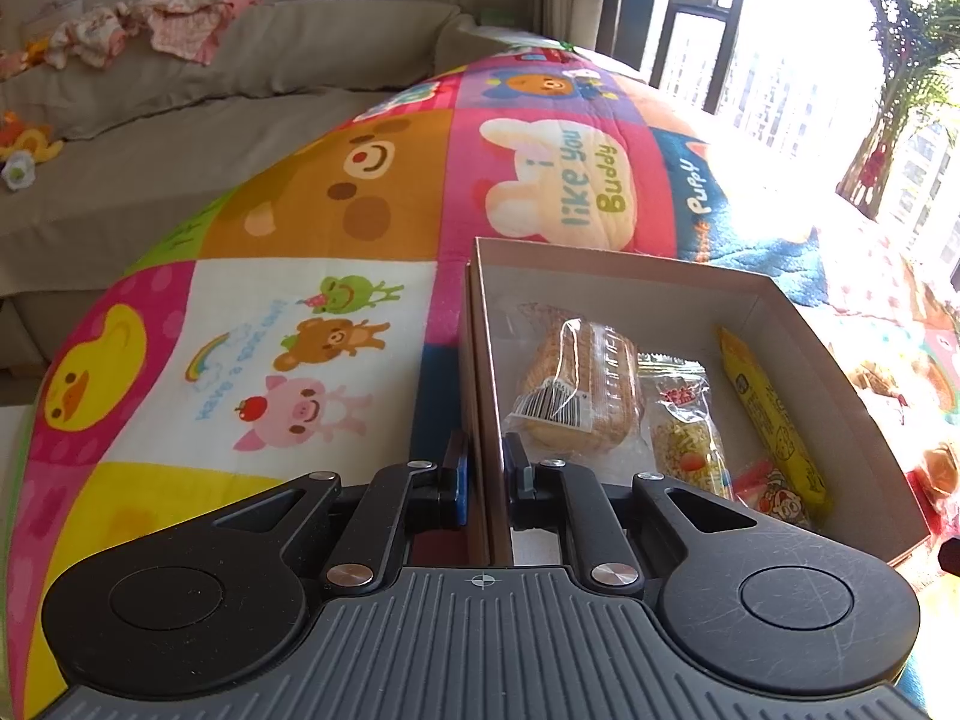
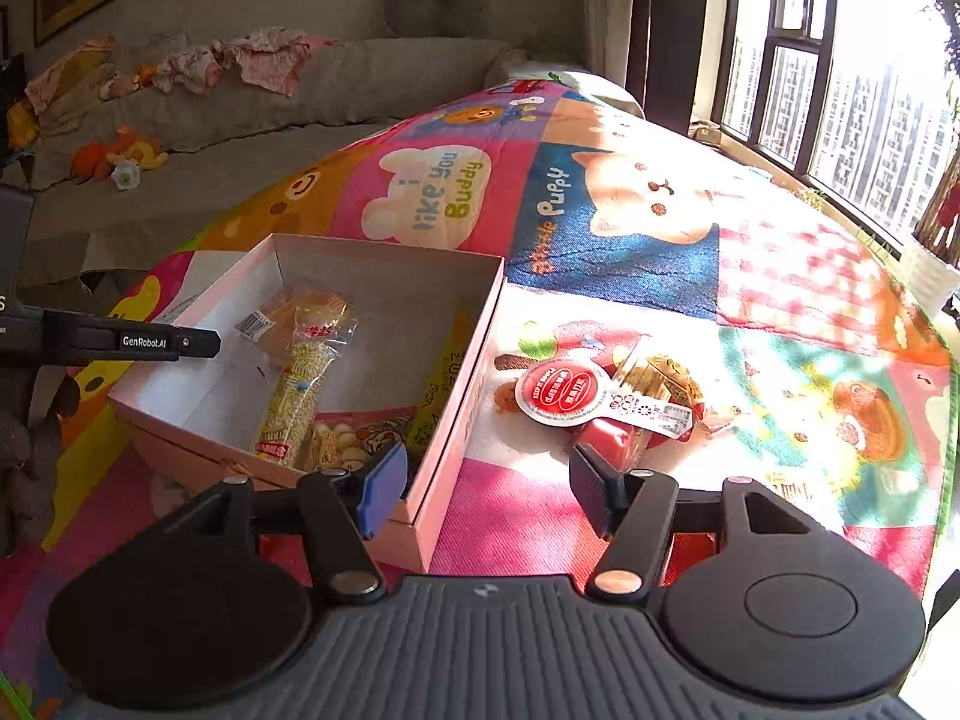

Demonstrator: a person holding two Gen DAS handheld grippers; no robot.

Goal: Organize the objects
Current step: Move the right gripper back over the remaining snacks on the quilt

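Left claw (image 1: 485, 468) is clamping the near-left wall of the shallow open cardboard box (image 1: 630, 276), one pad outside, one inside. Right claw (image 2: 480, 489) is sitting released, nothing between its pads, straddling the box's near-right corner. Box is resting on the colourful cartoon-print play mat (image 2: 600, 228), holding a clear-wrapped biscuit pack (image 1: 576, 384), cereal bar (image 1: 690, 432) and yellow stick packet (image 1: 774, 420). Red-lidded jelly cup (image 2: 561, 393) is lying just right of the box. Grey sofa (image 2: 240, 120) beyond.

Box (image 1: 840, 384) right corner past frame edge; red cup (image 2: 606, 435) half under its lid (image 2: 561, 393)
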